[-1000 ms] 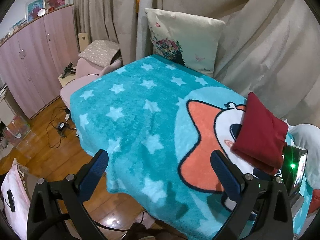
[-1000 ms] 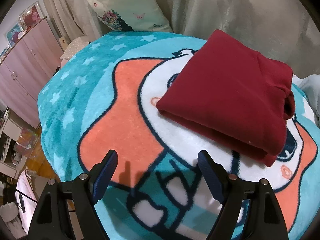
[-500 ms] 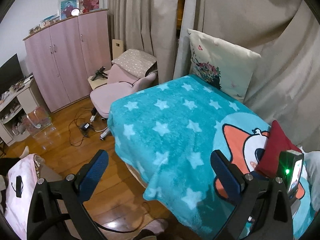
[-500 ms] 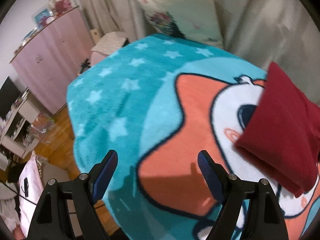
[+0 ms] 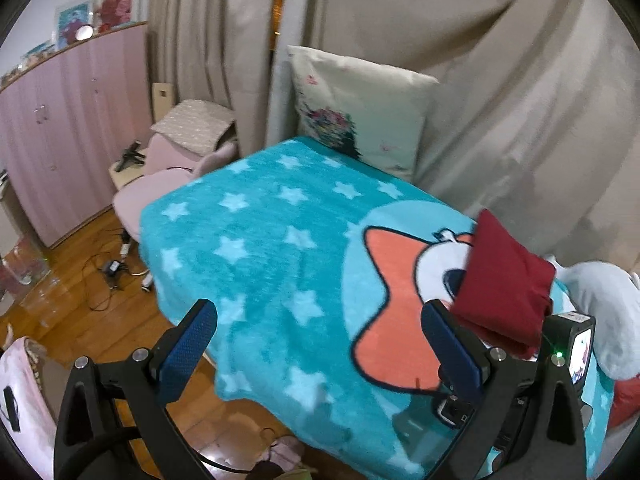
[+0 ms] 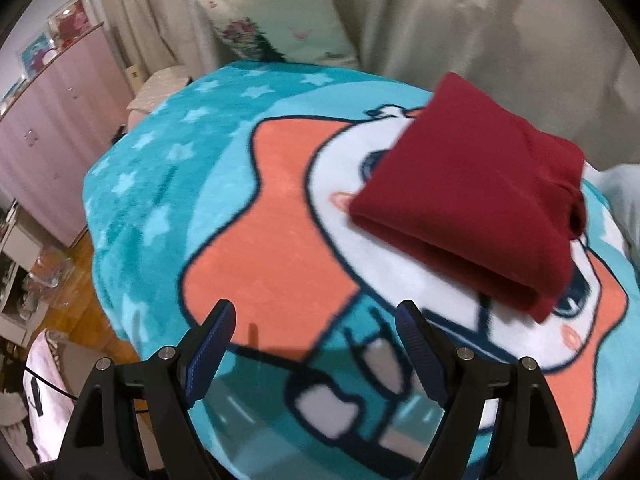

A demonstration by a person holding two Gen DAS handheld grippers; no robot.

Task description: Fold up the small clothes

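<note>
A dark red garment (image 6: 476, 196), folded into a thick rectangle, lies on the teal cartoon blanket (image 6: 248, 240) at the bed's right side. It also shows in the left wrist view (image 5: 504, 292). My right gripper (image 6: 316, 320) is open and empty, above the blanket, short of the garment's near edge. My left gripper (image 5: 320, 324) is open and empty, held over the bed's near left part, with the garment beyond its right finger (image 5: 448, 344). The other gripper's body (image 5: 568, 356) shows at the right of that view.
A floral pillow (image 5: 360, 116) leans on beige curtains (image 5: 500, 80) at the bed's far end. A pink chair (image 5: 172, 168) with a cushion, a pink wardrobe (image 5: 60, 128) and cables on the wooden floor (image 5: 80, 300) stand left of the bed. A pale cushion (image 5: 604, 312) lies at right.
Both grippers swung left toward the room and then back right over the bed. The folded red garment has not moved. Both grippers stayed open.
</note>
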